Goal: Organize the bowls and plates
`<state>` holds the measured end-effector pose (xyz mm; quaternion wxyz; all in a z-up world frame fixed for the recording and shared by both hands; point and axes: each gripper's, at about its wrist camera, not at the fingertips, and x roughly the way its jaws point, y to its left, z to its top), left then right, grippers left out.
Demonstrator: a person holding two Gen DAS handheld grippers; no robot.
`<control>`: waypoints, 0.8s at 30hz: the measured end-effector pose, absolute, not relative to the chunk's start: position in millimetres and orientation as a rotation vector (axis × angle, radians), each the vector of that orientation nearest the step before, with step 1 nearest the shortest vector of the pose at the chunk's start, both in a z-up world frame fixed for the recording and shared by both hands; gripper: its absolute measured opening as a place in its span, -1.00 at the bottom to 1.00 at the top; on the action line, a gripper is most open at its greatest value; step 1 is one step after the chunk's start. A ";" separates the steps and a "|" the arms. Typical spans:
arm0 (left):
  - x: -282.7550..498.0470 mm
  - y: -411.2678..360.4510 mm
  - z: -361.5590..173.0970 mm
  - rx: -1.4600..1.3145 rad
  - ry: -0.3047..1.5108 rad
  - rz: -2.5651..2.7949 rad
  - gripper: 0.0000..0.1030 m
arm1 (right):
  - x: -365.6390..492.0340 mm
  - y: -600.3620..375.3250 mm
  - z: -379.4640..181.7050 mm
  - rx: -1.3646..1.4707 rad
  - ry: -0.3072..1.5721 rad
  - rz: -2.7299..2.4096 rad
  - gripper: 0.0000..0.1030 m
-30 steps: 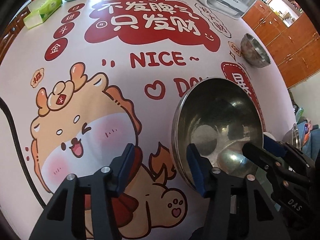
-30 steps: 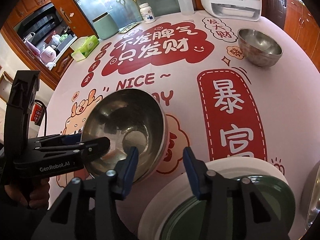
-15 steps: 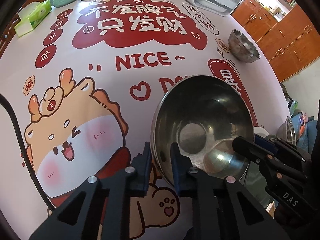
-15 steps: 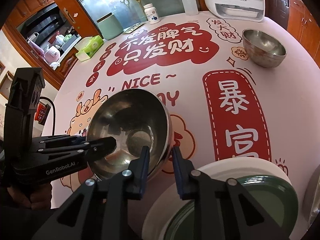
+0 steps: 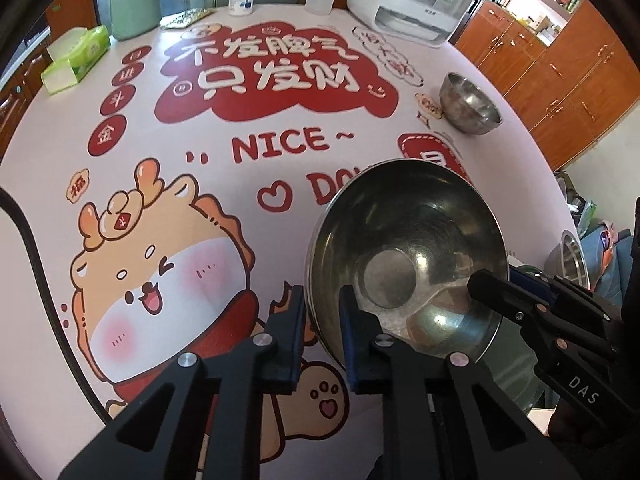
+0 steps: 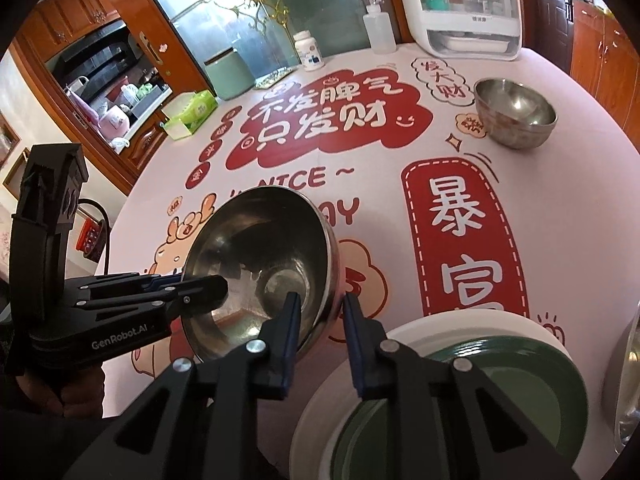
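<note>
A large steel bowl (image 5: 404,256) is held tilted above the printed tablecloth; it also shows in the right wrist view (image 6: 260,268). My left gripper (image 5: 322,308) is shut on its left rim. My right gripper (image 6: 318,314) is shut on its right rim. A smaller steel bowl (image 6: 516,114) stands at the far right of the table, also in the left wrist view (image 5: 470,104). A green plate (image 6: 472,404) lies on a white plate (image 6: 332,396) at the near right, just below my right gripper.
At the table's far edge stand a white appliance (image 6: 468,8), a clear bottle (image 6: 380,30), a pill bottle (image 6: 308,51), a green canister (image 6: 230,74) and a tissue pack (image 6: 192,114). Another steel rim (image 6: 628,380) shows at the right edge. A black cable (image 5: 36,264) runs along the left.
Both grippers have closed from open onto the big bowl's rim, left on one side and right on the other. The bowl now sits higher and tilted between them.
</note>
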<state>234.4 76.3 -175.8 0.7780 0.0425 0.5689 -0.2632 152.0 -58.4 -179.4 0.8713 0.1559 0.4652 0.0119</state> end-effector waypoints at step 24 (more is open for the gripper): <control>166.3 53.9 -125.6 0.148 1.070 -0.657 -0.71 | 76.8 -71.3 -144.5 0.308 0.806 -0.047 -0.66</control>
